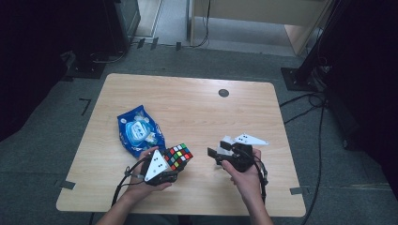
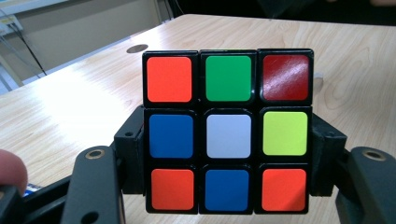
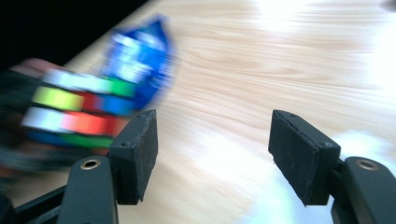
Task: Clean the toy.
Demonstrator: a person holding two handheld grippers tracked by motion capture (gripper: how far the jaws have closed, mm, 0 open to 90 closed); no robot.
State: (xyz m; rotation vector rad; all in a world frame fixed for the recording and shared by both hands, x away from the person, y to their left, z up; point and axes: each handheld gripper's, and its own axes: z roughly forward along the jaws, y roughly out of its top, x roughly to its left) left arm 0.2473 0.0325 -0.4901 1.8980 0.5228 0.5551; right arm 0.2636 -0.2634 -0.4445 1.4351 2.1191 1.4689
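Item, nearest me: my left gripper (image 1: pixel 172 169), clamped on a black-framed plastic puzzle cube with coloured stickers (image 1: pixel 178 156), held just above the near left part of the pale wood-grain table (image 1: pixel 197 112); in the left gripper view the cube (image 2: pixel 228 130) sits squarely between the jaws, one pad on each side face at its lower two rows, a white centre sticker facing the camera. Item, level with it: my right gripper (image 1: pixel 215 155), jaws apart and holding nothing, pointing leftward toward the cube. Governing relation: the cube lies to the left of the open right gripper, near but not touching; in the right gripper view it appears blurred at left (image 3: pixel 74 109), outside the gap, so I judge a leftward approach is needed to grasp its free layer. Item, farther: a crinkled blue plastic snack packet (image 1: pixel 140 131), lying flat just beyond the cube.
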